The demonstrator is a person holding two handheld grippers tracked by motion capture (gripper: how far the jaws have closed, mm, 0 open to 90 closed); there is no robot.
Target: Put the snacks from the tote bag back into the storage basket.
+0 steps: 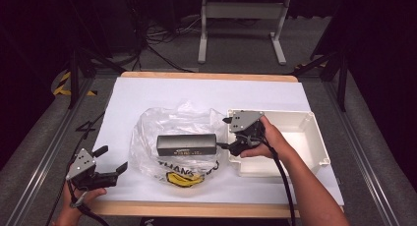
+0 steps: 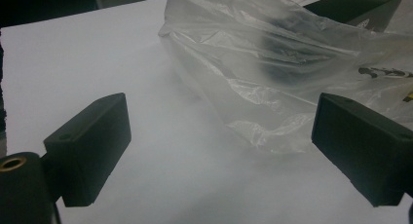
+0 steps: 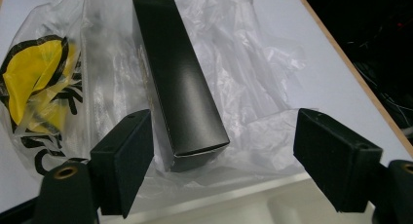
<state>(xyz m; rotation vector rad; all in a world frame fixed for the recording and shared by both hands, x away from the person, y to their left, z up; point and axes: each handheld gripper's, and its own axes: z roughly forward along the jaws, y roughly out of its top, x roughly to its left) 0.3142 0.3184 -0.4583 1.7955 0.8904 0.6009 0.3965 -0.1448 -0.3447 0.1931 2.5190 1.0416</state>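
Note:
A long black box [image 1: 187,144] [image 3: 180,87] lies on a crumpled clear plastic bag [image 1: 162,123] [image 3: 253,63] with a yellow and black print, in the middle of the white table cover. My right gripper [image 1: 225,133] [image 3: 223,131] sits at the box's right end, over the edge of a white bin [image 1: 305,137]. It is open; the box's near end lies between the jaws, close to one pad, with nothing pressing on it. My left gripper [image 1: 112,158] [image 2: 221,121] is open at the front left, a short way from the bag [image 2: 272,63], with nothing between its pads.
The white bin [image 3: 272,199] stands right of the bag and looks bare inside. The table's wooden edge [image 1: 196,209] runs along the front. Table legs and cables stand on the floor beyond the far edge.

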